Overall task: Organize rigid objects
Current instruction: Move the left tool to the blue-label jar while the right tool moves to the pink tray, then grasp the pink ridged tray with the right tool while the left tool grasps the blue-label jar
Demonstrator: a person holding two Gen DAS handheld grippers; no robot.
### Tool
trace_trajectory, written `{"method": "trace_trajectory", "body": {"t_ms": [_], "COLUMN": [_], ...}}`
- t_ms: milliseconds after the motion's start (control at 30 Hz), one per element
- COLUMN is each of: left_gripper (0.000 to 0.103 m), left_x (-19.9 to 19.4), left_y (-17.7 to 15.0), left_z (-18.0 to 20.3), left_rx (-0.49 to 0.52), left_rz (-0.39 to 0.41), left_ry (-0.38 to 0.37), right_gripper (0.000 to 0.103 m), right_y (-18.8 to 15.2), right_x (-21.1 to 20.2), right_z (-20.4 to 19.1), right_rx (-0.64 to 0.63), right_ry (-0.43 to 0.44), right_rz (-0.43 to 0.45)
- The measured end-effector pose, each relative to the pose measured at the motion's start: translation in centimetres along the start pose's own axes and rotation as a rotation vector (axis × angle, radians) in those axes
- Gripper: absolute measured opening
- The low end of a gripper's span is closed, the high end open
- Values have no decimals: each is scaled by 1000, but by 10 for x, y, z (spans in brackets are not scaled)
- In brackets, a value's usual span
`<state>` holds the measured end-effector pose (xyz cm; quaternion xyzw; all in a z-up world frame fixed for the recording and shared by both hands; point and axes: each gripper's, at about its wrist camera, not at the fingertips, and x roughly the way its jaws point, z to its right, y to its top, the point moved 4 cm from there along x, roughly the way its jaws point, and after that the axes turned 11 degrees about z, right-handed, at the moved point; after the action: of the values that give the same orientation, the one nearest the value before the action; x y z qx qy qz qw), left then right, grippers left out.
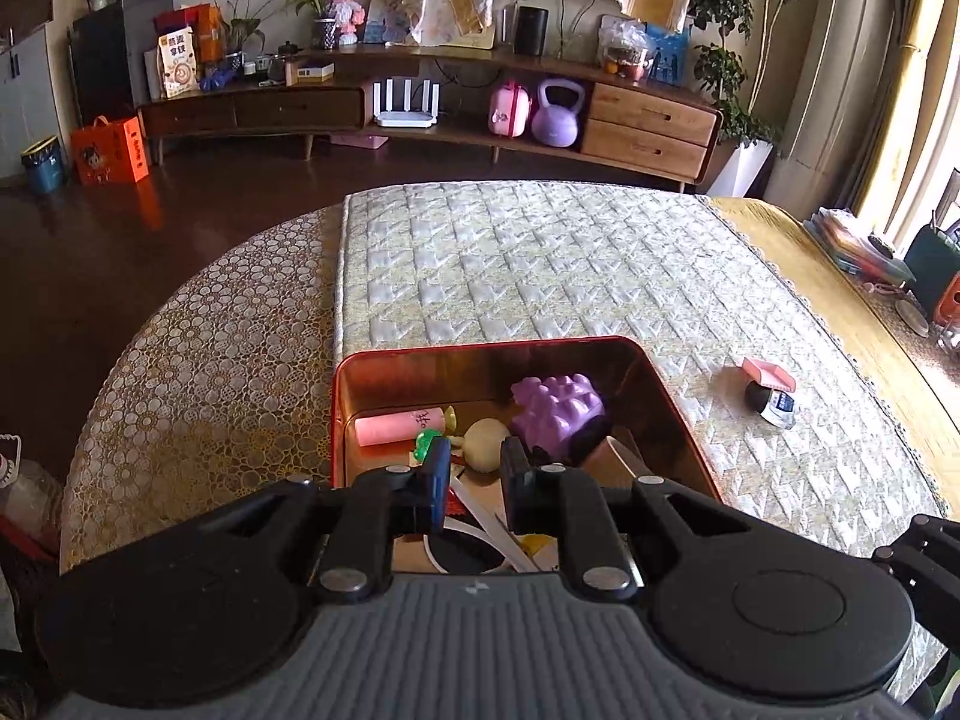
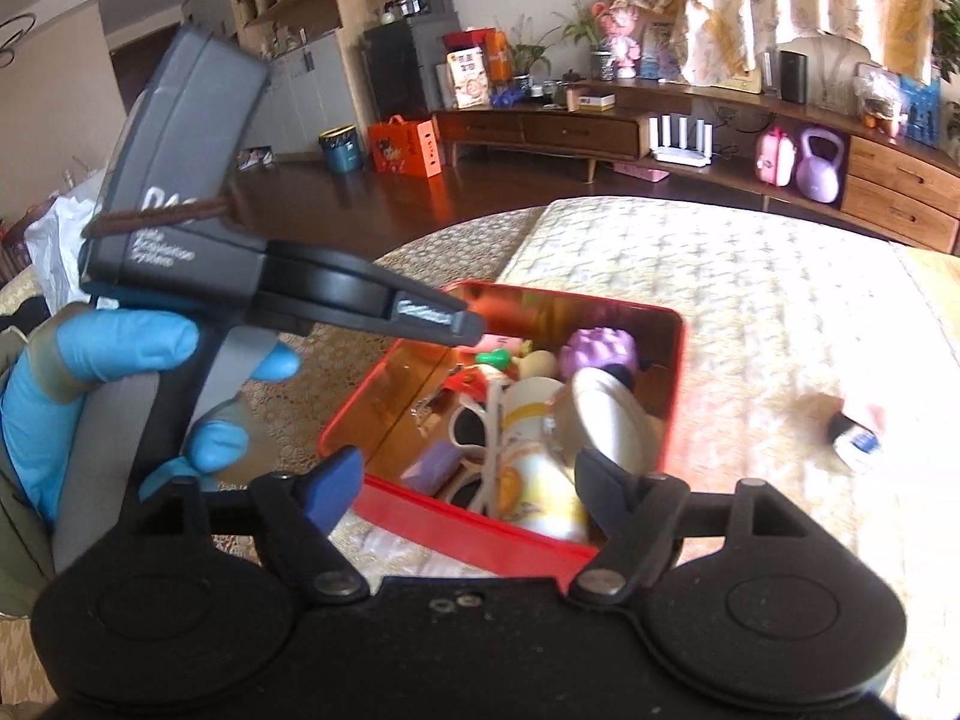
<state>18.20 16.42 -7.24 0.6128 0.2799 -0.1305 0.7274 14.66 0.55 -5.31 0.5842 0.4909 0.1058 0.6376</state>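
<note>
**A:** Red tin point(image 1: 672, 402) sits on the quilted cover point(image 1: 540, 264) of the table, near the edge closest to us, and it's packed: purple knobbly toy point(image 1: 558, 408) at the far side, pink tube point(image 1: 399, 427) along the far-left wall, a pale round piece point(image 1: 486, 444) between them.

**B:** From the right wrist I also see white-framed sunglasses point(image 2: 486, 450) and a printed cup point(image 2: 534, 468) lying in the tin.

**A:** Left gripper point(image 1: 475, 483) hangs over the tin, jaws narrow, almost together, nothing pinched between them.

**B:** Right gripper point(image 2: 471, 483) is the opposite: jaws spread wide, nothing between them, poised above the tin's near red wall. A blue-gloved hand point(image 2: 72, 372) grips the other tool's handle.

**A:** And out on the cover, well right of the tin, a small dark bottle point(image 1: 771, 405) touching a pink box point(image 1: 768, 373).
</note>
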Motion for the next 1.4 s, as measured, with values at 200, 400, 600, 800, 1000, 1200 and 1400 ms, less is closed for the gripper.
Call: {"method": "trace_trajectory", "body": {"t_ms": [200, 400, 600, 800, 1000, 1200, 1400], "left_gripper": [19, 79, 82, 82, 84, 84, 84], "left_x": [-10, -18, -20, -13, -1, 18, 43], "left_y": [-4, -4, -3, -7, -13, -16, -19], "left_z": [24, 48, 76, 111, 145, 173, 194], "left_rx": [19, 9, 8, 30, 76, 92, 92], "left_rz": [1, 43, 52, 51, 76, 95, 84], "left_ry": [-15, -21, -48, -85, -91, -100, -126], "right_gripper": [88, 91, 94, 97, 103, 103, 103], "right_y": [2, 5, 9, 17, 25, 33, 35], "right_x": [-26, -55, -79, -86, -80, -53, -16], "right_z": [31, 65, 110, 152, 196, 232, 250], "right_rx": [44, 74, 111, 146, 249, 334, 362], "right_ry": [-72, -143, -223, -286, -289, -299, -310], "right_rz": [21, 59, 82, 86, 50, 4, -54]}}
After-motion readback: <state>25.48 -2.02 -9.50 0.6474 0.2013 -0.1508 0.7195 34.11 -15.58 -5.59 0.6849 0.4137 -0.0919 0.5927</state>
